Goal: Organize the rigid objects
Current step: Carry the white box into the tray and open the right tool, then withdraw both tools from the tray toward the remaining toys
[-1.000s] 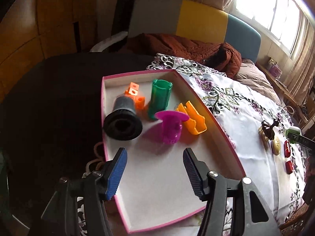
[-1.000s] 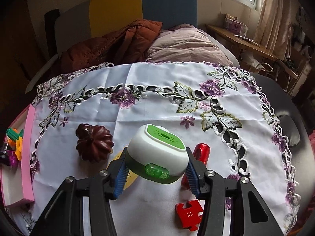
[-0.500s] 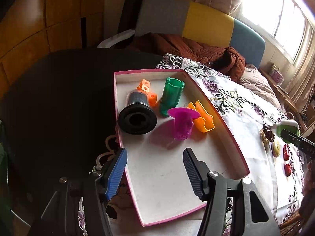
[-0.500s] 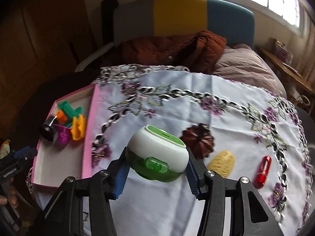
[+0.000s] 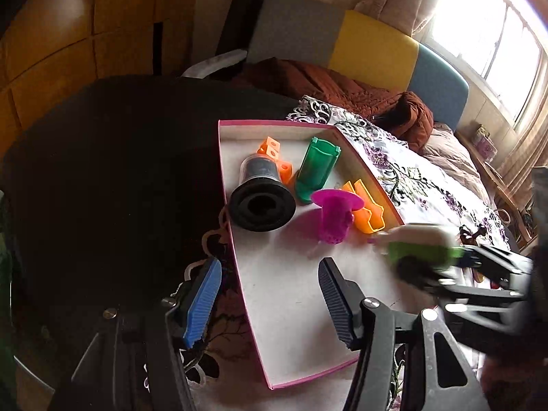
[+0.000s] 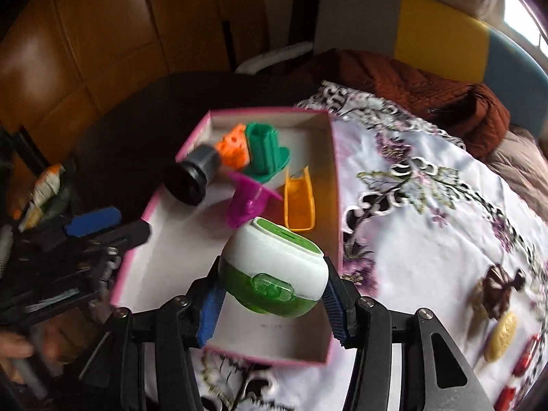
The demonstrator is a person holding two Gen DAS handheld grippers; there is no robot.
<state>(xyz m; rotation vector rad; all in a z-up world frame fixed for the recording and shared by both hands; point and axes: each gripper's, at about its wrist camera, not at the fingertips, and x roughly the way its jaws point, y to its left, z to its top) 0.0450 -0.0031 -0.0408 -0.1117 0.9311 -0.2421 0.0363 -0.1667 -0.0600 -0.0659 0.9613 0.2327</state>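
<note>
A pink-edged white box (image 5: 284, 294) (image 6: 161, 267) holds a black cup (image 5: 262, 202) (image 6: 191, 178), a green piece (image 5: 316, 167) (image 6: 265, 152), orange pieces (image 5: 366, 210) (image 6: 299, 202) and a magenta piece (image 5: 335, 215) (image 6: 248, 202). My right gripper (image 6: 272, 303) is shut on a white-and-green container (image 6: 274, 272) and holds it above the box's near right part; it shows blurred in the left wrist view (image 5: 421, 245). My left gripper (image 5: 270, 303) is open and empty, straddling the box's left wall.
The box lies at the left end of a flowered white cloth (image 6: 428, 212). On the cloth at right lie a dark brown ornament (image 6: 500, 291), a yellow oval piece (image 6: 501, 337) and red pieces (image 6: 525, 354). A dark table surface (image 5: 120, 178) lies left of the box.
My right gripper has carried the white-and-green container leftward from over the cloth to over the box. The left gripper has stayed open at the box's near left wall.
</note>
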